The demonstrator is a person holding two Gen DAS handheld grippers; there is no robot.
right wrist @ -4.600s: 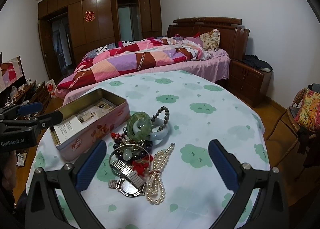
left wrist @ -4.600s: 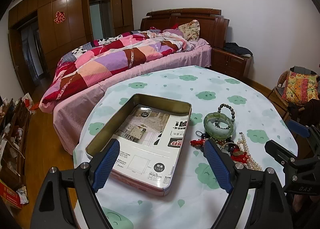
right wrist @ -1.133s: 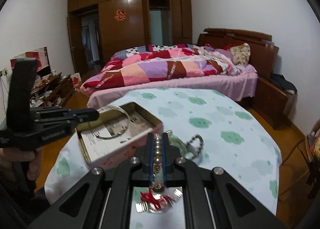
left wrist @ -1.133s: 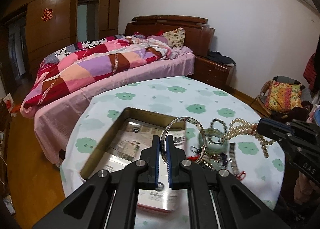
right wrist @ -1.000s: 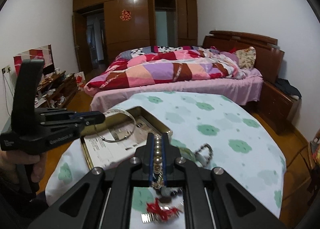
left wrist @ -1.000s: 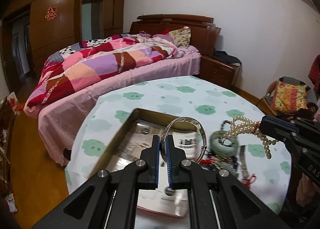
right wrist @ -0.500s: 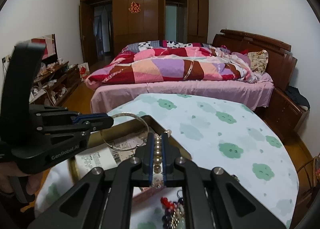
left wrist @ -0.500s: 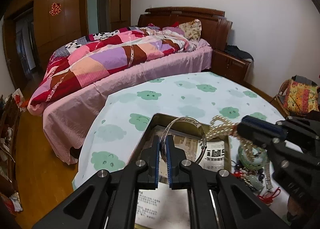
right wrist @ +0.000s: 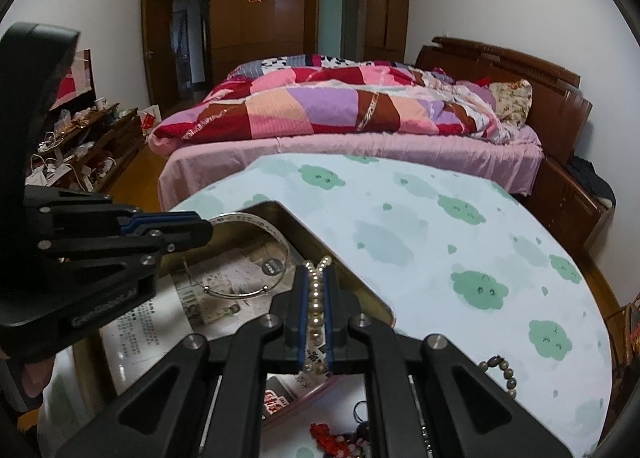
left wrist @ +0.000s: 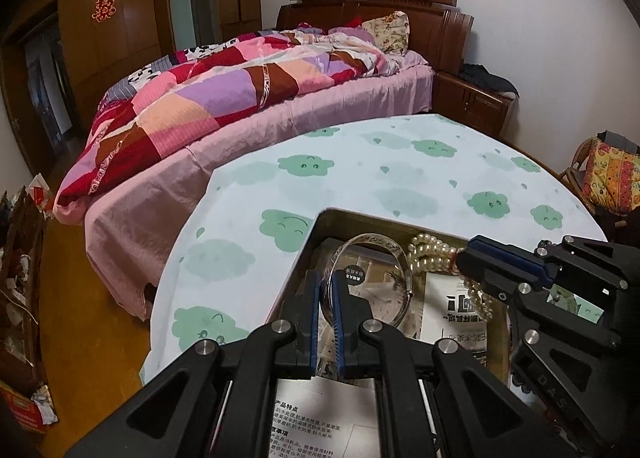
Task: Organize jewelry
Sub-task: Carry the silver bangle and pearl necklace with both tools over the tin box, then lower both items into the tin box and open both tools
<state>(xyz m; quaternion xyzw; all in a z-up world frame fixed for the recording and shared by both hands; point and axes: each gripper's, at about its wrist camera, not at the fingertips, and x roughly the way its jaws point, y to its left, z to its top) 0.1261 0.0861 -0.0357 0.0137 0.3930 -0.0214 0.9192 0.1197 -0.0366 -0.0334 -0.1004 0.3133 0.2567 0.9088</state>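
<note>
Silver bangle (left wrist: 366,282) (thin, round), beaded pearls (right wrist: 316,298) clamped over tin (left wrist: 316,242).

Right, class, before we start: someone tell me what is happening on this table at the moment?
A person is sorting jewelry into a metal tin on a round table, holding a gripper in each hand. The left gripper is shut on a silver bangle and holds it over the tin. The right gripper is shut on a pearl necklace, also above the tin. A dark bead bracelet and a red ornament lie on the table beside it.
</note>
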